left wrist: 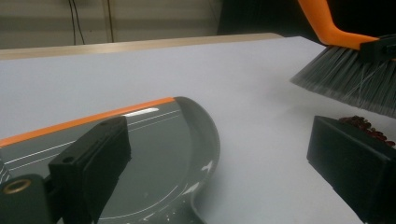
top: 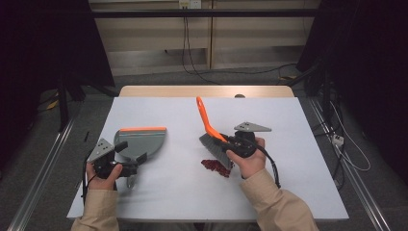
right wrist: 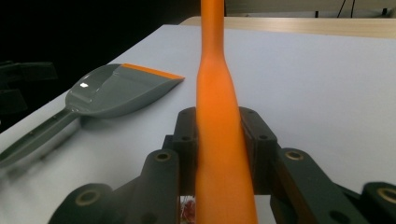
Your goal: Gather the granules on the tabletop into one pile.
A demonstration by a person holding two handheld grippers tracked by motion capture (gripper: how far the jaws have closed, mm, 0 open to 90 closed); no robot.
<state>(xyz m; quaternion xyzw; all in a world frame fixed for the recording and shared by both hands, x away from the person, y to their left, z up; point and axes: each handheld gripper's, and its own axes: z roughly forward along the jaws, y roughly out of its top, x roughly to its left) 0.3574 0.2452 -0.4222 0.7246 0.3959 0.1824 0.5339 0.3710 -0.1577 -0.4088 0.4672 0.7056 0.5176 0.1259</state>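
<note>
- The table (top: pixel 192 192) carries everything.
- The dustpan (top: pixel 144 141) lies flat at the left, orange lip facing away. The left gripper (top: pixel 126 154) hangs over its handle end, jaws spread and empty.
- The brush (top: pixel 214 143) is clamped by its orange handle in the right gripper (top: pixel 230 143).
- Red crumbs (top: pixel 215 166) sit under the bristles, well apart from the pan; a hard sweep could scatter them or shove the unheld pan.

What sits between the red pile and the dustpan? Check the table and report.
Nothing visible. The red pile lies under the brush held by the right gripper; bare white table runs from it to the dustpan, whose handle lies by the left gripper, its fingers apart.
</note>
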